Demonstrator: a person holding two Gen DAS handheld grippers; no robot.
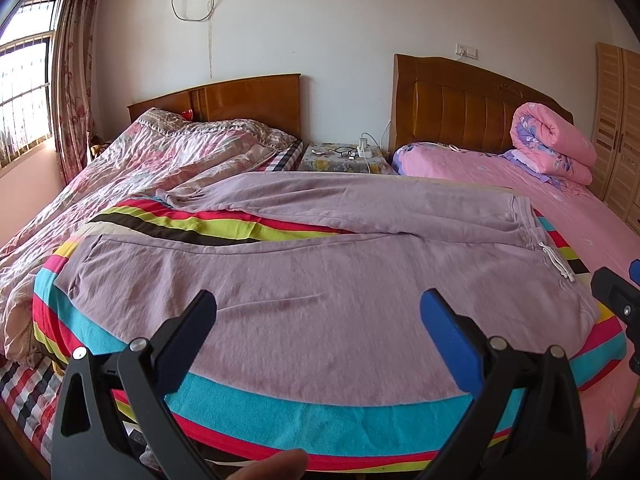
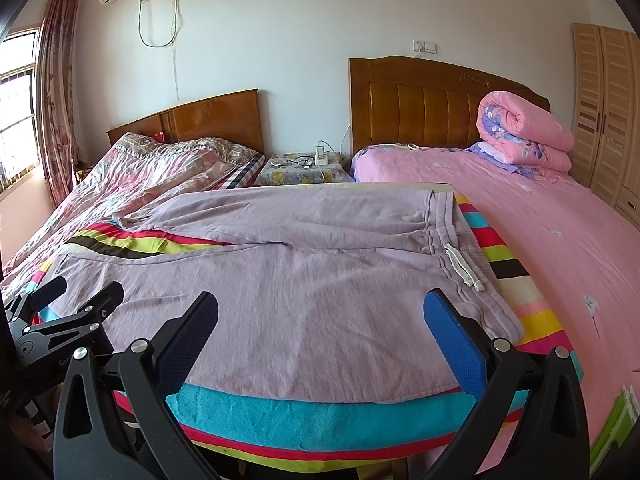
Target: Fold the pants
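left wrist view: our left gripper [image 1: 318, 316] hangs with its jaws spread wide and nothing between them, above the near leg of the lilac pants [image 1: 304, 280]. the pants lie flat on the striped blanket [image 1: 304, 408], legs running left, waistband and white drawstring [image 1: 558, 266] to the right. we judge that a pinch here could catch the blanket along with the cloth and drag both. the far cuff is bunched and hard to read.

right wrist view: our right gripper [image 2: 320, 316] is just as wide apart and empty, near the waistband end [image 2: 444, 220]. the loose drawstring [image 2: 464, 266] could snag a finger. the other tool shows only partly at the left edge, and the near blanket edge is hidden behind our own fingers [image 2: 456, 344].
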